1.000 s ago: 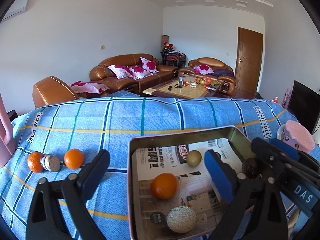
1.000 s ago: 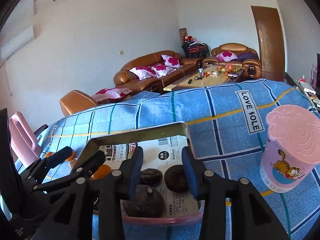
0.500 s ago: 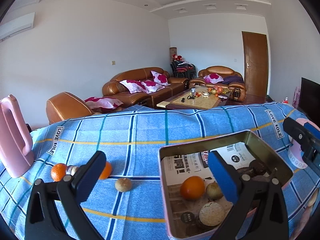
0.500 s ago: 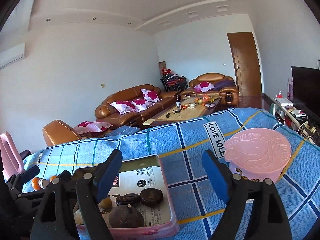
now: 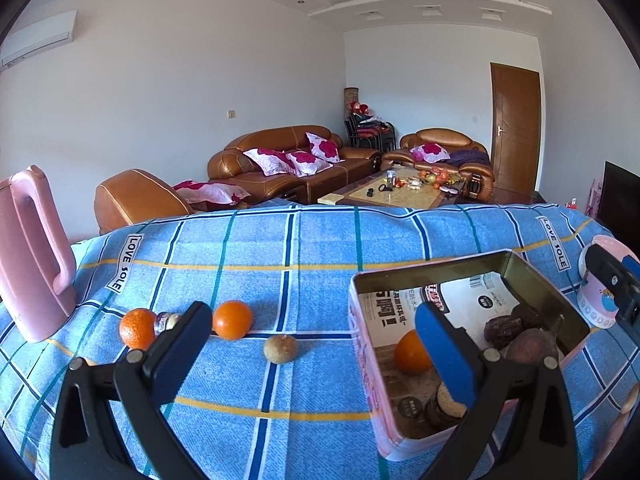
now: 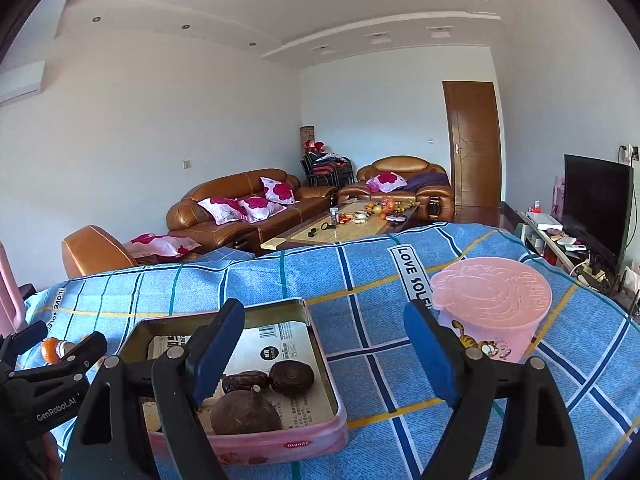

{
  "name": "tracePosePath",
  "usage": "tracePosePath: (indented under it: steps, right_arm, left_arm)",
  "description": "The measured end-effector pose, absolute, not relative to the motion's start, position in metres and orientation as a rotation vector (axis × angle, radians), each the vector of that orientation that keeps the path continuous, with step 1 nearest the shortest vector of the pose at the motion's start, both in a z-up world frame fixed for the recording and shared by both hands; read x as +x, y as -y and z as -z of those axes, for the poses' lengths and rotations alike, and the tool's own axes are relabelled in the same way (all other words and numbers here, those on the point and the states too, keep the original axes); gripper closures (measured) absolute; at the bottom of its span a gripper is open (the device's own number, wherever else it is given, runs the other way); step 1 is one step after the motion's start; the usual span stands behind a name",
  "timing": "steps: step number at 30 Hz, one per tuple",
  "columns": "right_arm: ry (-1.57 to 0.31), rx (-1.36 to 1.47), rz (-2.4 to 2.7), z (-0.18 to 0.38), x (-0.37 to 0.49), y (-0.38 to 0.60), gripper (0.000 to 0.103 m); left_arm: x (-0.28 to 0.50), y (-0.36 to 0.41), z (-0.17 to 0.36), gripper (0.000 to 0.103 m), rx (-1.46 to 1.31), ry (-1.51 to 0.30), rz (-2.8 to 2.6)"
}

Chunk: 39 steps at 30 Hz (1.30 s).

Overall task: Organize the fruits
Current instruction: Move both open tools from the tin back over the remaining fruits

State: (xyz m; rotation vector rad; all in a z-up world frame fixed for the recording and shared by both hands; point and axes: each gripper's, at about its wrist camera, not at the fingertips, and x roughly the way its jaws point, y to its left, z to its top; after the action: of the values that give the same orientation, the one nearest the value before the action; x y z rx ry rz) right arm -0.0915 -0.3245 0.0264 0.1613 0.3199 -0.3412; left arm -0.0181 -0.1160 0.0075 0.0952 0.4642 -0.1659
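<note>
A pink tin tray (image 5: 362, 356) lined with newspaper sits on the blue checked cloth and holds an orange (image 5: 410, 354) and dark brown fruits (image 5: 532, 344). On the cloth left of it lie two oranges (image 5: 232, 319) (image 5: 136, 327) and a small brown fruit (image 5: 280, 349). My left gripper (image 5: 312, 348) is open and empty, above the cloth near the tray's left wall. My right gripper (image 6: 324, 344) is open and empty, above the tray's right rim (image 6: 320, 356); dark fruits (image 6: 244, 410) lie below it.
A pink kettle (image 5: 32, 256) stands at the far left. A pink lidded cup (image 6: 490, 304) stands right of the tray. A small jar (image 5: 166, 321) lies between the two oranges. Sofas and a coffee table lie beyond the table's far edge.
Both grippers have pulled back and up from the tray. The right gripper has opened wide. The small brown fruit has come into view on the cloth.
</note>
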Motion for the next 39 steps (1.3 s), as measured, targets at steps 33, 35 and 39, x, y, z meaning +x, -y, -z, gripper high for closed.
tracePosePath:
  steps: [33, 35, 39]
  right_arm:
    - [-0.443, 0.157, 0.160, -0.016, -0.056, 0.184, 0.029]
    - [-0.464, 0.152, 0.146, -0.015, -0.048, 0.174, 0.036]
    - [-0.524, 0.147, 0.105, -0.009, -0.032, 0.156, 0.043]
  left_arm:
    - [0.016, -0.019, 0.002, 0.000, 0.056, -0.551, 0.011]
    - [0.021, -0.032, 0.003, 0.000, 0.044, -0.563, -0.005]
    - [0.031, -0.057, 0.006, 0.000, 0.017, -0.588, -0.044]
